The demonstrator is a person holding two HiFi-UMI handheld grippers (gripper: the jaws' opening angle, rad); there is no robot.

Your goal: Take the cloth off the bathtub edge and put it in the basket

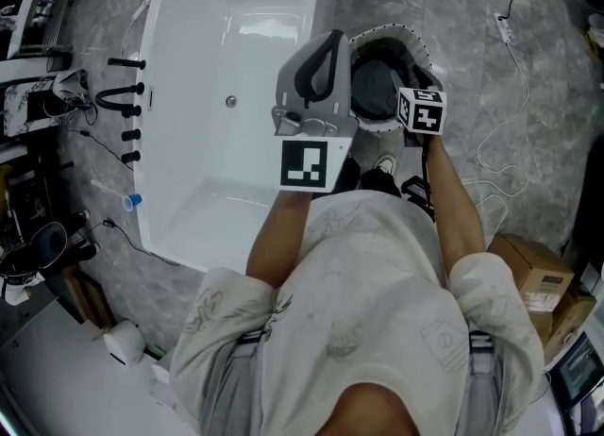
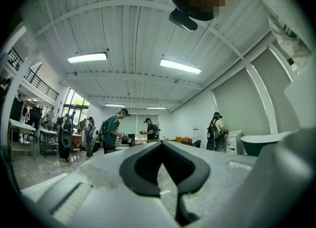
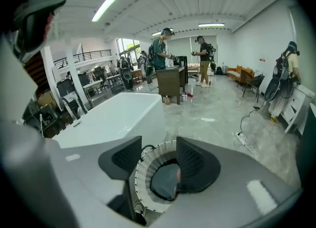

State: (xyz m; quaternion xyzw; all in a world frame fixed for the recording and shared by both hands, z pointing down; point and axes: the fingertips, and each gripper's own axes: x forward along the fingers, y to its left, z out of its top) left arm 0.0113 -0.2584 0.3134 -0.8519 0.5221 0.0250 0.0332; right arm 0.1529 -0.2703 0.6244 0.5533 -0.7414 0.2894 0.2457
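Head view shows the bathtub (image 1: 217, 94) edge bare where it is visible, and the basket (image 1: 401, 31) just beside it holds the dark cloth (image 1: 376, 90). The right gripper (image 3: 158, 155) hangs over the basket with its jaws apart and empty. The left gripper (image 2: 160, 145) has its jaws closed on nothing, so the task looks done.
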